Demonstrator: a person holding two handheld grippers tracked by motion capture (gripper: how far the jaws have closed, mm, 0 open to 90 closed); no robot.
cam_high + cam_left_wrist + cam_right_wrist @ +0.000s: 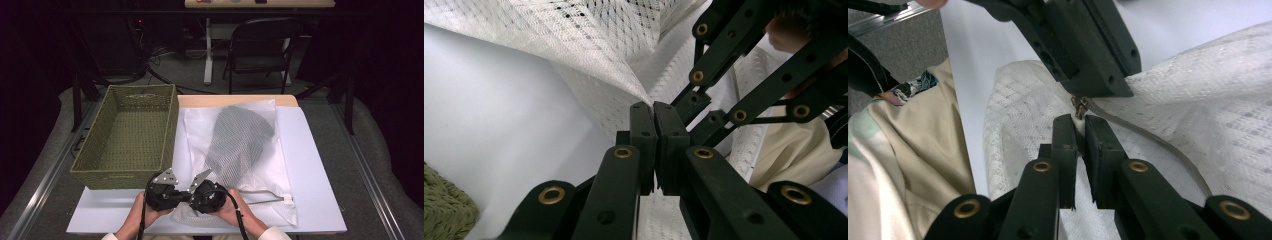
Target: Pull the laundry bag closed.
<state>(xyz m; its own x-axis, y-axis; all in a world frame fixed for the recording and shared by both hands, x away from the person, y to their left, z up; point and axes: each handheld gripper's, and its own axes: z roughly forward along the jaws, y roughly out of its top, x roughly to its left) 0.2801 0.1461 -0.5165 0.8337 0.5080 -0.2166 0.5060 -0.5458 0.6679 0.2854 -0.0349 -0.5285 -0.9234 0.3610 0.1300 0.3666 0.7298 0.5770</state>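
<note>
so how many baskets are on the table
1. The green woven basket sits on the table's left side, beside the white mesh bag that holds a dark garment. No others visible.

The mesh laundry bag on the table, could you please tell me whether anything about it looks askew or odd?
The mesh laundry bag lies flat except at its near-left corner, which both hand-held grippers pinch, bunched up off the table. The zipper along the near edge appears partly open. The dark garment is inside.
</note>
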